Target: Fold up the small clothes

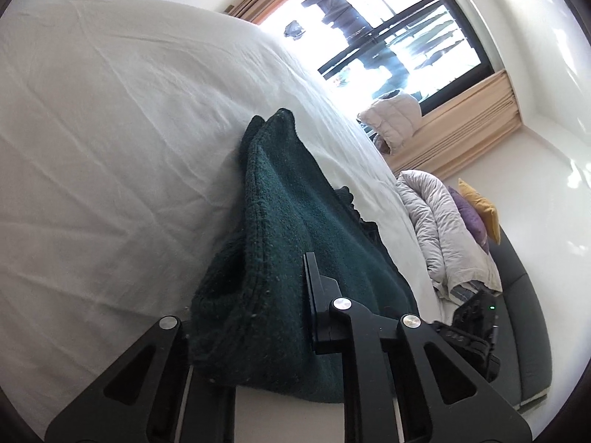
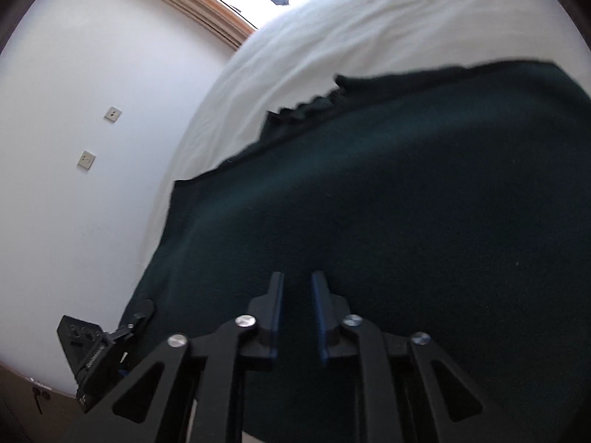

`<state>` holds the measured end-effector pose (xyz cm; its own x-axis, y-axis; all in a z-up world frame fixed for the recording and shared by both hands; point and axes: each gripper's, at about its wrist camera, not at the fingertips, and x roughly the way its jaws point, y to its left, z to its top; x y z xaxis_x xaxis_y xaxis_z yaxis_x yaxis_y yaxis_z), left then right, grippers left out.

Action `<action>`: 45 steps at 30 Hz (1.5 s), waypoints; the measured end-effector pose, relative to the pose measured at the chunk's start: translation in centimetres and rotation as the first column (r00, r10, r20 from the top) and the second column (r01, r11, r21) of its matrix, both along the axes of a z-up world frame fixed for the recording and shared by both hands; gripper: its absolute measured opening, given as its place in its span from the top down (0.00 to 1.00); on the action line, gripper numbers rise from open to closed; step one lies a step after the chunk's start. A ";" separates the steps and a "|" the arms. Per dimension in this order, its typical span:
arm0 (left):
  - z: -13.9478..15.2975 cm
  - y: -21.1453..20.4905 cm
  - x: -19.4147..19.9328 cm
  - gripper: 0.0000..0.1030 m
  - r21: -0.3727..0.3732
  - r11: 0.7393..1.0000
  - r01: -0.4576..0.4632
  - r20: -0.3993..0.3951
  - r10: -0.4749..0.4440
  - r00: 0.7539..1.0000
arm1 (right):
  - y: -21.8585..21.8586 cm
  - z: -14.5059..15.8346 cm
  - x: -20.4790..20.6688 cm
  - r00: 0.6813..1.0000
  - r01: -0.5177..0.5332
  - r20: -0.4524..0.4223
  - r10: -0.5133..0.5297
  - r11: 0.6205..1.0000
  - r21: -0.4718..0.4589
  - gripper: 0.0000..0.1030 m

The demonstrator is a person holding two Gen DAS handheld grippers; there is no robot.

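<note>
A dark green knitted garment (image 1: 280, 243) lies on the white bed sheet (image 1: 110, 140). My left gripper (image 1: 255, 295) is shut on a bunched edge of it, the fabric filling the space between its fingers and draping over the left one. In the right wrist view the same garment (image 2: 388, 203) spreads wide across the sheet (image 2: 369, 26). My right gripper (image 2: 297, 284) hovers just over the cloth, its fingers a narrow gap apart with nothing between them. The left gripper also shows at the garment's edge in the right wrist view (image 2: 142, 312).
A window (image 1: 388, 29) with beige curtains (image 1: 469, 125) is beyond the bed. A rolled grey duvet (image 1: 443, 229) and purple and yellow cushions (image 1: 476, 210) lie at the bed's side. A white wall with two sockets (image 2: 86, 160) stands beside the bed.
</note>
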<state>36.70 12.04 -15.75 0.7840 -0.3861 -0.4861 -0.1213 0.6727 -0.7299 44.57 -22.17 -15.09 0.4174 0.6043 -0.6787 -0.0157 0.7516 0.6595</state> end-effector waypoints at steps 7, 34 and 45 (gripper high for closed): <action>4.5 -2.7 0.0 0.90 0.143 0.989 0.025 0.089 -0.038 0.995 | -0.1 -0.7 -0.8 0.997 0.000 0.071 -0.001 1.000 0.012 1.00; 3.7 -34.1 -3.4 0.92 0.849 0.416 0.324 0.027 -0.648 0.761 | -12.5 0.1 2.8 1.000 0.016 -0.006 -0.015 0.924 0.381 0.26; 1.7 -35.1 -4.2 0.92 0.867 0.363 0.342 -0.003 -0.683 0.731 | -9.0 0.6 5.3 0.993 -0.109 -0.022 0.114 0.984 0.143 0.36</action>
